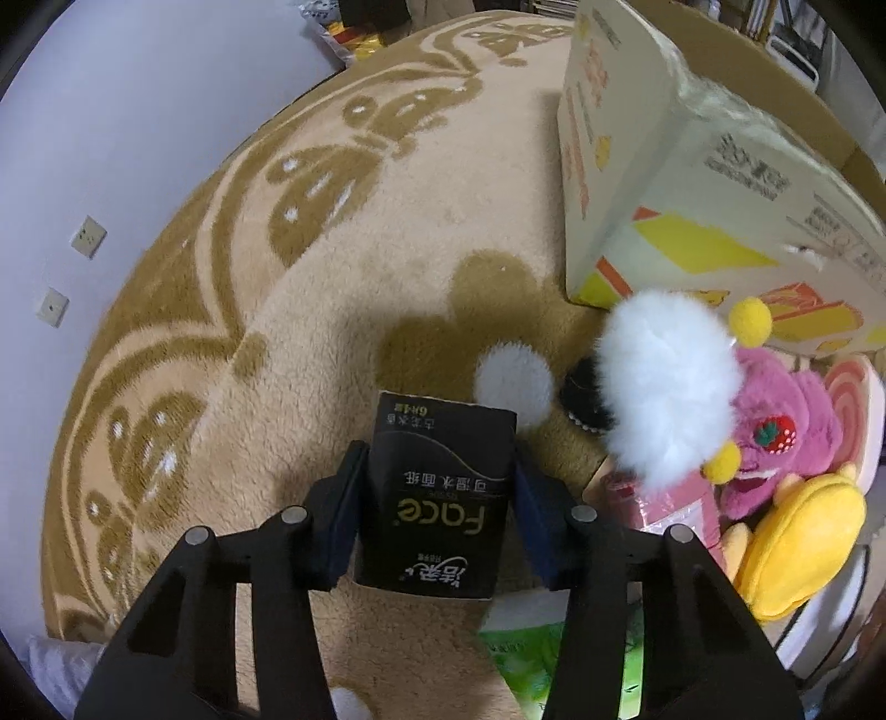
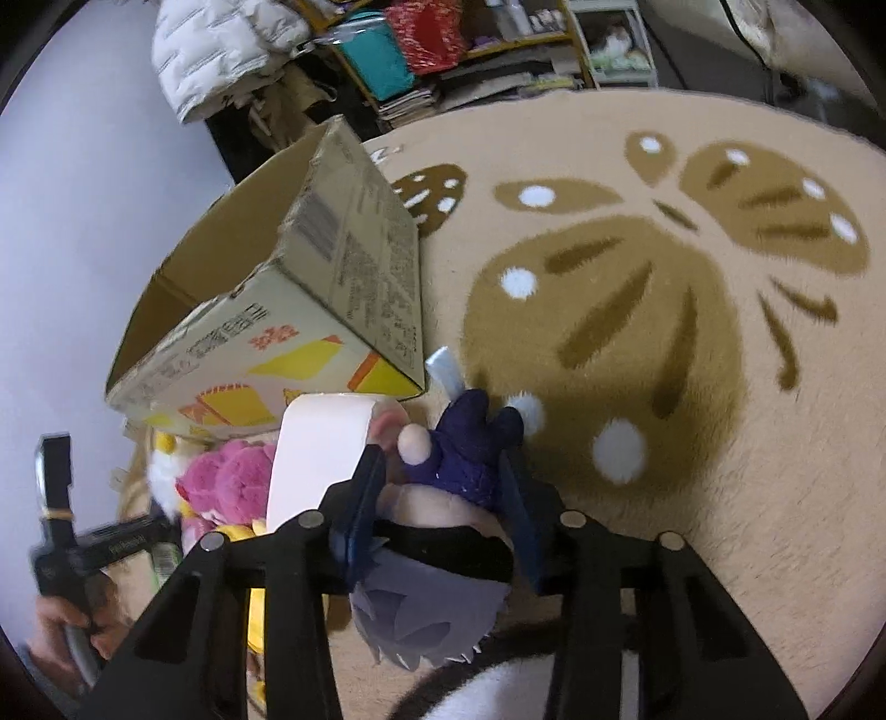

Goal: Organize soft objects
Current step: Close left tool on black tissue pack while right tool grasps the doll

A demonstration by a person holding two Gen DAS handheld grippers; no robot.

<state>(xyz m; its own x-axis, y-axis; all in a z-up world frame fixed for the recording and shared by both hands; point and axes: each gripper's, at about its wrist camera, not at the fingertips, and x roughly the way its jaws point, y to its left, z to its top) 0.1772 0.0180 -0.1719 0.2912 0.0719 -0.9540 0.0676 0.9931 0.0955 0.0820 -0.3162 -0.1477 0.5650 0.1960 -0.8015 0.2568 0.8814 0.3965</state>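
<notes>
Black tissue pack [image 1: 437, 498], soft wrapper, gold "Face" lettering, held above butterfly rug [image 1: 310, 310], clamped between left gripper [image 1: 437, 471] pads. Right gripper [image 2: 437, 487] clenched on small doll [image 2: 443, 498]: navy outfit, grey hair, near open cardboard box [image 2: 310, 310].

We are in a lived-in room of a home. A plush beige blanket [image 1: 310, 310] patterned with brown butterflies spreads beneath us, running up against a plain pale wall [image 1: 111, 138] with two socket plates [image 1: 87, 236]. At the far edge, cluttered shelves [image 2: 498, 50] hold stacked papers, a teal bag [image 2: 376, 52] and a red one [image 2: 426, 33], with a white puffer jacket [image 2: 221, 50] heaped beside them. An open cardboard box [image 2: 310, 310] sits on the blanket, and soft toys pile next to it, among them a pink plush [image 1: 775, 421] and a yellow one [image 1: 797, 548].
</notes>
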